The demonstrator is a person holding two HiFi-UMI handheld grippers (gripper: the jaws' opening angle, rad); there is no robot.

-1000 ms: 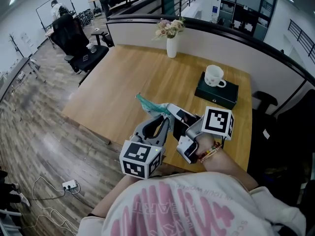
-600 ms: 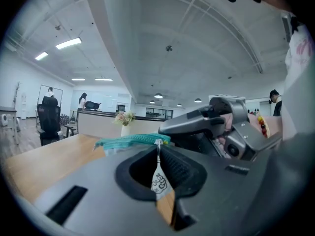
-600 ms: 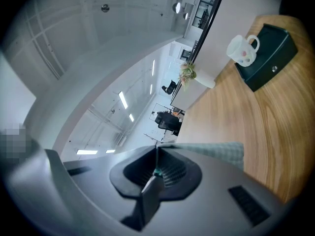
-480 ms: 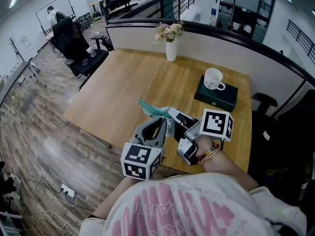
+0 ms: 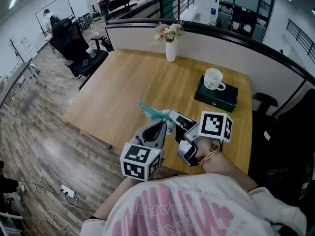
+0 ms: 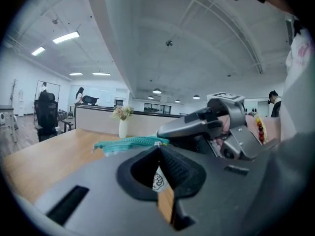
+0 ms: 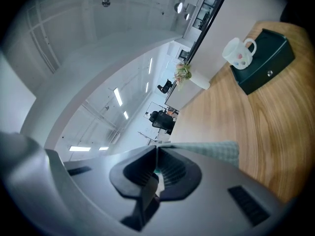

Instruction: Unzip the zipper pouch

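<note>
Jaws of the left gripper [image 5: 164, 124] stand fully together, and in the left gripper view [image 6: 158, 147] they pinch the zipper pouch [image 6: 131, 142] at its near end: a strip of white printed fabric shows in the slot between the pads, and the teal zipper band runs away from the tips to the left. The right gripper [image 5: 172, 115] is clamped as well; its own view [image 7: 156, 157] shows the jaws pressed together with a sliver of teal and white caught between them and the pouch's checked cloth [image 7: 209, 149] spreading out just past the tips. Both tools meet nose to nose over the near edge of the wooden table [image 5: 123, 82], and the zipper pouch [image 5: 153, 111] hangs between them, its free teal end pointing left and away. Farther back sit a white mug [image 5: 214, 76] on a dark box [image 5: 217, 95] and a white vase [image 5: 171, 48] of flowers.

Against a second ago, the left jaws, then apart around the pouch, have closed onto it; the right grip is unchanged, and both grippers sit in much the same place.
</note>
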